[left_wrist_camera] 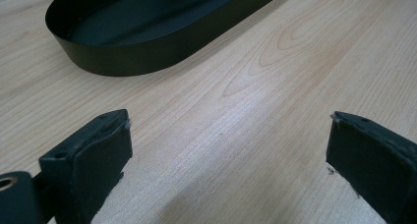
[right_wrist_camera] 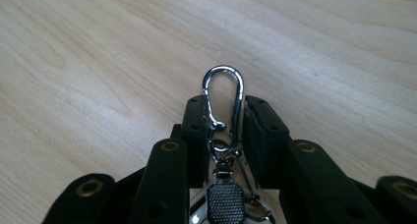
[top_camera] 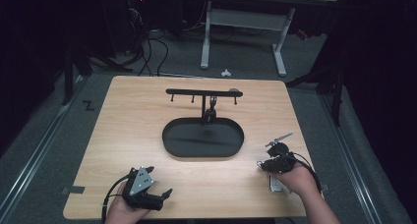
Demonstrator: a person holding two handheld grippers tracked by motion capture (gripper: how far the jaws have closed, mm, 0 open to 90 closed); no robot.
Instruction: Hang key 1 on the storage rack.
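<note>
I see keychain (right_wrist_camera: 223, 135) between pads of right gripper (right_wrist_camera: 223, 130): shiny silver clip loop pokes out past fingertips, black mesh-textured tab and ring hang below. Jaws clamped on clip, I think; contact hard to judge. No readable writing. Keychain sits at table's (top_camera: 147, 111) near right edge. Left gripper (left_wrist_camera: 228, 150) wide apart, nothing between, near black oval tray (left_wrist_camera: 123, 57).

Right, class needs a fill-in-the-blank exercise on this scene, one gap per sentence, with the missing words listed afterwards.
1. The right gripper is shut on a metal ____ clip of a keychain.
2. The left gripper has its jaws ____, with bare table between them.
3. The black tray has an ____ shape.
4. Behind the tray stands a black rack with small ____ under its bar.

Missing words: carabiner; open; oval; hooks
</note>
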